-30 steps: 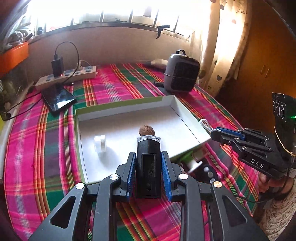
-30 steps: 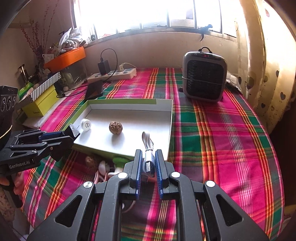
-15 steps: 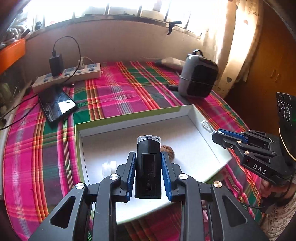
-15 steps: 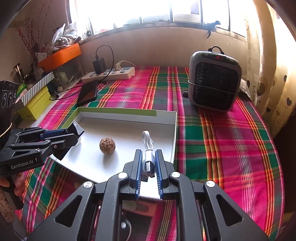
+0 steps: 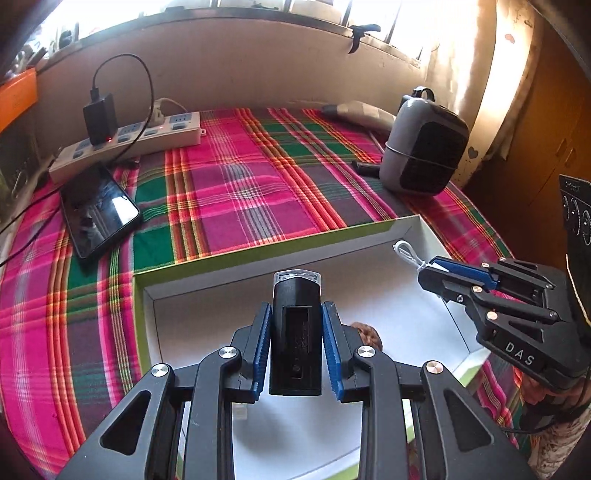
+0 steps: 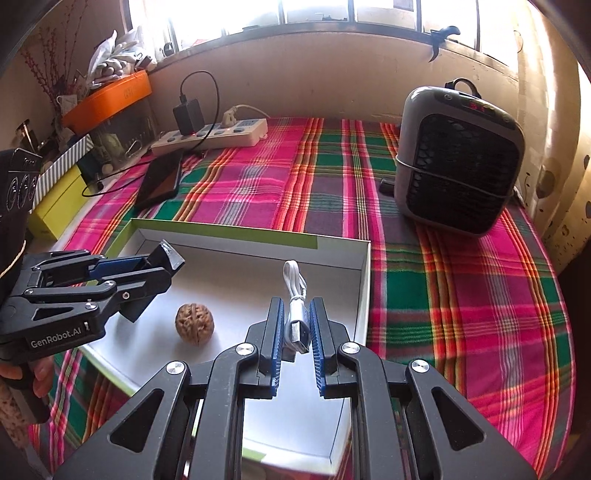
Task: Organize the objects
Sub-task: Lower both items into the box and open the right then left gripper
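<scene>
Blown-out window (image 6: 321, 14) backlight, fisheye-warped edges.

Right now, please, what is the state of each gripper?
Left gripper: closed on the black device.
Right gripper: closed on the white USB cable.

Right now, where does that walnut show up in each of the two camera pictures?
Left wrist view: the walnut peeks out low at centre, mostly hidden behind the left gripper.
Right wrist view: the walnut lies in plain sight, lower left of centre, inside the white box.
Shared landmark: the grey heater, at right in both.
</scene>
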Demonstrator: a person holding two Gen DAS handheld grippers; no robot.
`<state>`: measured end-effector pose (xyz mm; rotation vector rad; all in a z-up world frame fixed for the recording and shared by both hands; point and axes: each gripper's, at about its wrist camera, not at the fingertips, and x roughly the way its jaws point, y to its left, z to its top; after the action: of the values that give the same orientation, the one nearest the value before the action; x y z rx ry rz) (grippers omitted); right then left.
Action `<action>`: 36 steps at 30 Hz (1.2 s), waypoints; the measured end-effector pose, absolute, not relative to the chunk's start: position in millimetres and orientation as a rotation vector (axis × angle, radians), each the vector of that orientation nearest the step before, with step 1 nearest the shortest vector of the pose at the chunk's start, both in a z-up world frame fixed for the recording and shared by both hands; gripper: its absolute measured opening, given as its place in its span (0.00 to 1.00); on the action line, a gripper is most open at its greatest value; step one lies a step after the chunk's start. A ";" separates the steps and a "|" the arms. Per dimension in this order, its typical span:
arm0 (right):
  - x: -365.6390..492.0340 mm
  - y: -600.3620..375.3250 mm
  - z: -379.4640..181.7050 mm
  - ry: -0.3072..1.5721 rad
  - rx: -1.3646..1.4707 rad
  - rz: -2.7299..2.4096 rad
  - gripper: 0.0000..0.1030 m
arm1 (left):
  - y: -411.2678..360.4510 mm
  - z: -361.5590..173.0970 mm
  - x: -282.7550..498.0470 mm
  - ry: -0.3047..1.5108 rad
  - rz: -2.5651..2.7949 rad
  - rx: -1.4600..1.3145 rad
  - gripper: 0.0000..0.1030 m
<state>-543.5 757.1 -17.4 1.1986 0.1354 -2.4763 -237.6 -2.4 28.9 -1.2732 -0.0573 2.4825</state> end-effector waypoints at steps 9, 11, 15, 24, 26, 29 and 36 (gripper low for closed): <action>-555.0 752.7 -27.4 0.160 1.219 -2.466 0.14 | 5.7 18.2 -246.1 -0.029 2.491 -1.307 0.24; -555.6 751.1 -29.3 0.175 1.221 -2.475 0.14 | 6.6 16.3 -247.7 -0.028 2.492 -1.312 0.24; -560.1 751.4 -34.5 0.178 1.239 -2.473 0.14 | 8.8 13.9 -249.1 -0.009 2.498 -1.317 0.24; -565.4 745.7 -38.2 0.218 1.241 -2.481 0.14 | 13.3 12.8 -250.9 0.039 2.516 -1.312 0.24; -565.4 744.3 -38.7 0.230 1.241 -2.481 0.14 | 14.0 12.9 -250.4 0.042 2.518 -1.314 0.24; -565.7 743.4 -39.3 0.237 1.240 -2.483 0.15 | 13.9 12.9 -250.9 0.043 2.516 -1.314 0.24; -565.8 743.0 -39.4 0.216 1.231 -2.483 0.18 | 15.2 12.8 -251.1 0.048 2.519 -1.318 0.24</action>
<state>-565.8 743.0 -39.4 1.2306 0.2162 -2.4832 -251.1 15.2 12.8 -1.3183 0.0480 2.5195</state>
